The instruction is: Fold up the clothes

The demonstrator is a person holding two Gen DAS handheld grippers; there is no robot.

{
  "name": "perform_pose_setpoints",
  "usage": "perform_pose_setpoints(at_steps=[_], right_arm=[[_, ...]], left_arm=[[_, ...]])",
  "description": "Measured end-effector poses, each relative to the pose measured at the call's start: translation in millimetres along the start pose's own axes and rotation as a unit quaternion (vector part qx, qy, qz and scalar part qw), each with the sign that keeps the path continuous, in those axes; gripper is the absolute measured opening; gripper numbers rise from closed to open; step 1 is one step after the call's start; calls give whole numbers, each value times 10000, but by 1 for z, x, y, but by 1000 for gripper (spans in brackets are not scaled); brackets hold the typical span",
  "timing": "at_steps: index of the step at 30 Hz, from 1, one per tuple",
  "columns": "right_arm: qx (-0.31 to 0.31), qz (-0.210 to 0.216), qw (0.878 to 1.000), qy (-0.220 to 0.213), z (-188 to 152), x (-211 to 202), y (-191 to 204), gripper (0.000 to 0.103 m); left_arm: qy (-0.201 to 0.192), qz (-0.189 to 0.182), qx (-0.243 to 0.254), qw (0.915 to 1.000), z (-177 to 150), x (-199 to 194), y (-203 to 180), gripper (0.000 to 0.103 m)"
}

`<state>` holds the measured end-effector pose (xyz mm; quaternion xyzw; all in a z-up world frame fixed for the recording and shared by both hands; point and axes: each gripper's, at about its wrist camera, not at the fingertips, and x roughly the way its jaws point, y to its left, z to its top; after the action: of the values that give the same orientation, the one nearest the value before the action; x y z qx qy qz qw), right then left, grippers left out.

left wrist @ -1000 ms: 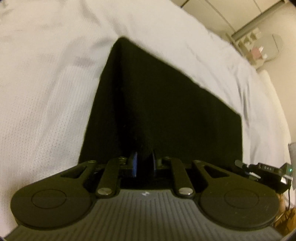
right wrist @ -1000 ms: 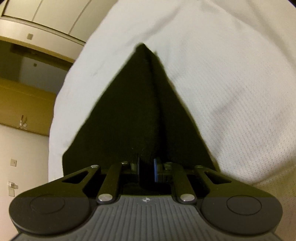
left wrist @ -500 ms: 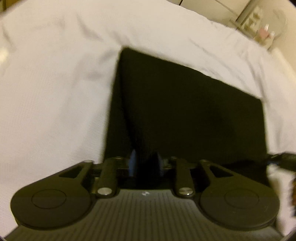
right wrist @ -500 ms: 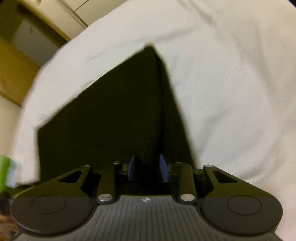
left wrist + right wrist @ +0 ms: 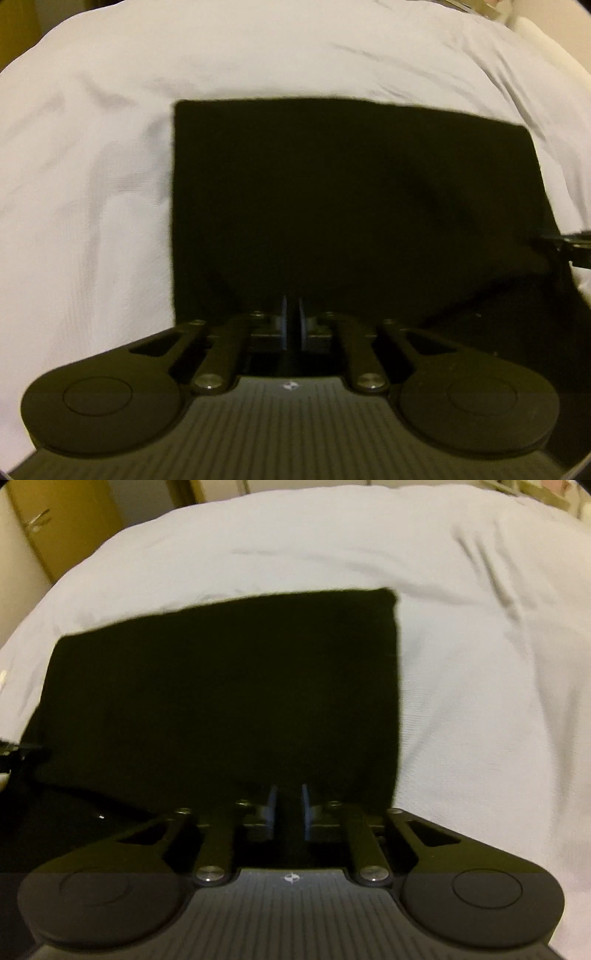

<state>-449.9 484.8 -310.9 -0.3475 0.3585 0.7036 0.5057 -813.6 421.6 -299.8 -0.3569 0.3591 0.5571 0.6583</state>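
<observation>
1. Compared with a second ago, the black garment (image 5: 351, 192) in the left wrist view shows as a squared-off rectangle with its far edge running level across the white bedsheet (image 5: 92, 184); earlier it showed as a slanted wedge with one corner pointing away from me.
2. Left wrist view: my left gripper (image 5: 291, 325) sits at the near edge of the garment. Its jaws stand almost together, with only a narrow dark slit between the blue pads (image 5: 283, 325). Dark cloth fills that slit, so I read it as pinching the near edge. At the right edge of this view, part of the right gripper (image 5: 569, 247) shows beside the garment's right side.
3. Right wrist view: the same garment (image 5: 221, 686) lies flat on the bedsheet (image 5: 480, 683), its right edge straight and its far right corner square. The right gripper (image 5: 288, 808) is at the near edge too, close to the right side. Its pads (image 5: 272, 808) stand nearly together with dark fabric between them, gripping the cloth. A wooden cabinet (image 5: 55, 524) stands beyond the bed at the upper left.
</observation>
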Motion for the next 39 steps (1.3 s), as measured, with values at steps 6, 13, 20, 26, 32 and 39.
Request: perform_pose_setpoints(at_steps=[6,13,20,26,32,39], right_arm=[[231,179,9994,-193,-21,-48,9,35],[544,-370,9953,715,-57,-42,19,48],[915,-461,9922,712,-68,-91,39,74],[846,-544,9900,988,-74,-97,42,75],[762,-475,9906,1033,-82,-104,38,77],[672,-379,9914,1058,-98,-115,43,79]], left_arm=[[117,-137,219,9996,-20,-19,-16,12],[741,190,-303,9966,-33,-23,-31,13],[1297,335,-575,9893,-38,-58,-55,31],[1413,569,-527,9869,-55,-61,-68,35],[1567,734,-597,9831,-67,-62,-76,36],[1518,835,-646,9828,-77,-70,-80,38]])
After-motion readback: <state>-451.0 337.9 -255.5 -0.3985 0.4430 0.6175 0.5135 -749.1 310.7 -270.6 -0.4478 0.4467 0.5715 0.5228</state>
